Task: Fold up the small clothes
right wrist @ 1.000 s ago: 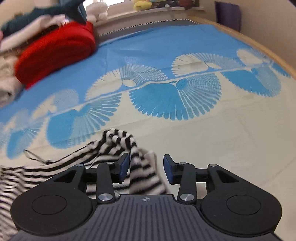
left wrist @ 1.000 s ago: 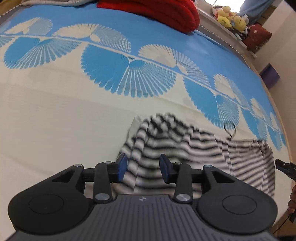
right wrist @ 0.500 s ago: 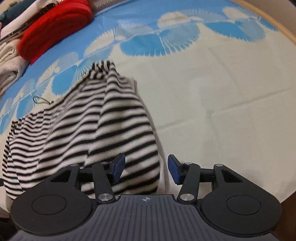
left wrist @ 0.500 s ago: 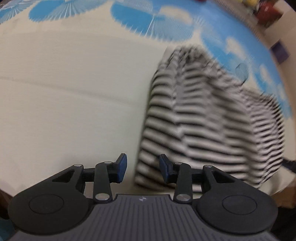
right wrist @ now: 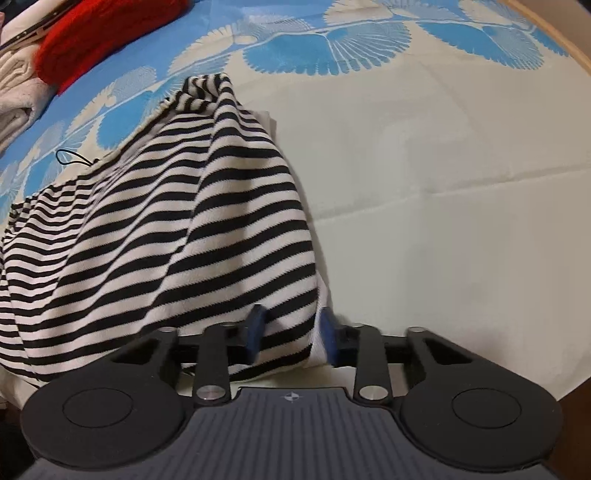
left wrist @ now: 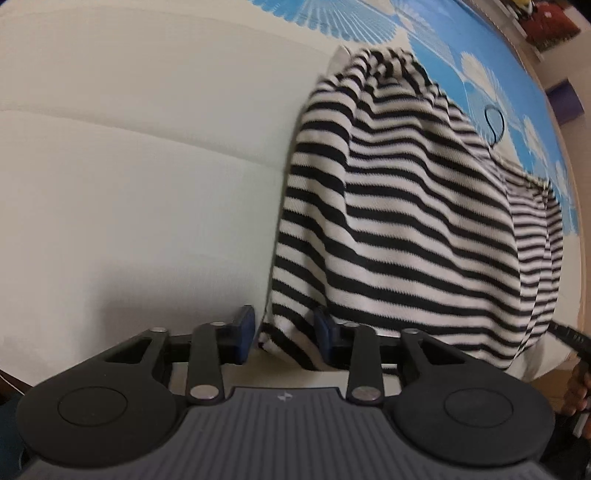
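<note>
One striped garment is spread on the bedsheet. A near corner is set between the closing jaws of each gripper, left and right. One red cushion is shown only in the right view.

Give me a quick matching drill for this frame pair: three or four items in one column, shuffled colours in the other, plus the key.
Things:
1. garment
2. bedsheet
3. knit pile
4. gripper pads

Colours:
A. red
B. dark blue
C. black and white stripes
D. cream with blue fan print

Pairs: 1-C, 2-D, 3-A, 4-B
</note>
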Motion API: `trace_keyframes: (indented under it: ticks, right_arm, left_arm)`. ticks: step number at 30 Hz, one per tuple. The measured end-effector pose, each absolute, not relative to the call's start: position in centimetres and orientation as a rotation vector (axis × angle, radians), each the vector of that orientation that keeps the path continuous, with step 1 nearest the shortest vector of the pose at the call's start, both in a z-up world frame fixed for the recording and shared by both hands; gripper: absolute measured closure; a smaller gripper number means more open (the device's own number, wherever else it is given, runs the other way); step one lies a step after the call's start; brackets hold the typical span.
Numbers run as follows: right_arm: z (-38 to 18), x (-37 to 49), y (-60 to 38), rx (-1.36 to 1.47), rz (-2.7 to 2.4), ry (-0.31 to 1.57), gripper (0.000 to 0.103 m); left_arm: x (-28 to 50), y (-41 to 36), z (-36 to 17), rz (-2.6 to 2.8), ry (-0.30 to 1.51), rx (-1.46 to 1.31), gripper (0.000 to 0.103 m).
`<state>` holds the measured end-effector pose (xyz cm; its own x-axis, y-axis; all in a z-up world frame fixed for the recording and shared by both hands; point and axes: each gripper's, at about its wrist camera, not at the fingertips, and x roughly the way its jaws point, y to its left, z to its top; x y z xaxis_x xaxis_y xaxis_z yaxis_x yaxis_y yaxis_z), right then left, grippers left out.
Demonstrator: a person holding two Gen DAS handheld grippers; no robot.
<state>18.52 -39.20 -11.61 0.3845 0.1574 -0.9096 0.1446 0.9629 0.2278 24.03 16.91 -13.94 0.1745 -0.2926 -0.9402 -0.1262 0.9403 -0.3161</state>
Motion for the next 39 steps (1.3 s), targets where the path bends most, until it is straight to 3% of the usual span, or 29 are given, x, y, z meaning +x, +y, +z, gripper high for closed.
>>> trace_keyframes:
  ticks: [1,2,7,9,12,15,17,18,19,21,23,24,30,31,32,35,39]
  right_arm:
    - [-11.6,18.6,-39.3,0.288,0.015,1.177,0.091]
    - [-11.4,18.5,-39.3,0.288,0.015,1.172,0.095]
    - [-8.5,17.2,-41.6,0.434,-0.004,1.001,0.099]
    - [-7.4,16.2,-42.1,0.462,0.018,0.957,0.099]
    - [-9.2,16.1,-42.8,0.420,-0.066,1.083,0.103]
    - [-11.8,16.4,-43.3,0.419,-0.133,1.225,0.103]
    - [-11.5,16.6,-42.7,0.376,-0.116,1.207,0.103]
    - [-11.1,16.7,-42.4,0.359,-0.105,1.184,0.103]
    - [-10.4,16.8,-42.1,0.335,-0.106,1.147,0.102]
    - [-9.3,16.8,-41.8,0.318,-0.105,1.076,0.091]
    - [-9.0,17.1,-42.2,0.356,-0.077,1.040,0.064]
    - [-9.0,17.3,-42.2,0.360,-0.069,1.033,0.063]
    - [-10.6,19.2,-40.0,0.277,-0.048,1.110,0.065]
    - [-11.1,19.4,-39.6,0.249,-0.069,1.136,0.079]
    - [-11.6,19.7,-39.6,0.219,-0.117,1.163,0.088]
    - [-12.1,20.2,-40.6,0.231,-0.263,1.197,0.087]
    - [-9.2,20.4,-41.7,0.348,-0.286,1.003,0.086]
  left_arm:
    - [24.0,16.7,-13.9,-0.138,1.398,-0.347,0.098]
    - [23.9,16.6,-13.6,-0.150,1.381,-0.322,0.101]
    - [22.5,19.0,-8.4,-0.100,1.046,-0.315,0.102]
    - [22.3,19.8,-8.9,-0.078,1.095,-0.327,0.102]
    - [22.6,19.0,-11.8,-0.034,1.279,-0.270,0.102]
    - [23.0,17.2,-13.3,-0.058,1.374,-0.158,0.100]
    - [23.1,16.6,-12.5,-0.049,1.328,-0.116,0.096]
    - [23.3,16.6,-11.8,-0.039,1.287,-0.118,0.093]
    - [23.4,16.8,-11.0,-0.033,1.240,-0.134,0.082]
    - [23.5,17.2,-9.5,-0.037,1.143,-0.181,0.075]
    - [23.8,16.4,-8.6,-0.076,1.093,-0.223,0.075]
    - [24.2,15.7,-8.2,-0.112,1.080,-0.232,0.075]
    - [24.5,12.2,-10.2,-0.206,1.155,-0.113,0.070]
    - [24.7,11.7,-11.4,-0.184,1.210,-0.085,0.069]
    - [25.0,11.5,-12.6,-0.146,1.270,-0.069,0.070]
    - [26.0,12.7,-13.9,-0.058,1.342,-0.183,0.070]
    - [26.7,13.5,-11.3,-0.035,1.196,-0.278,0.069]
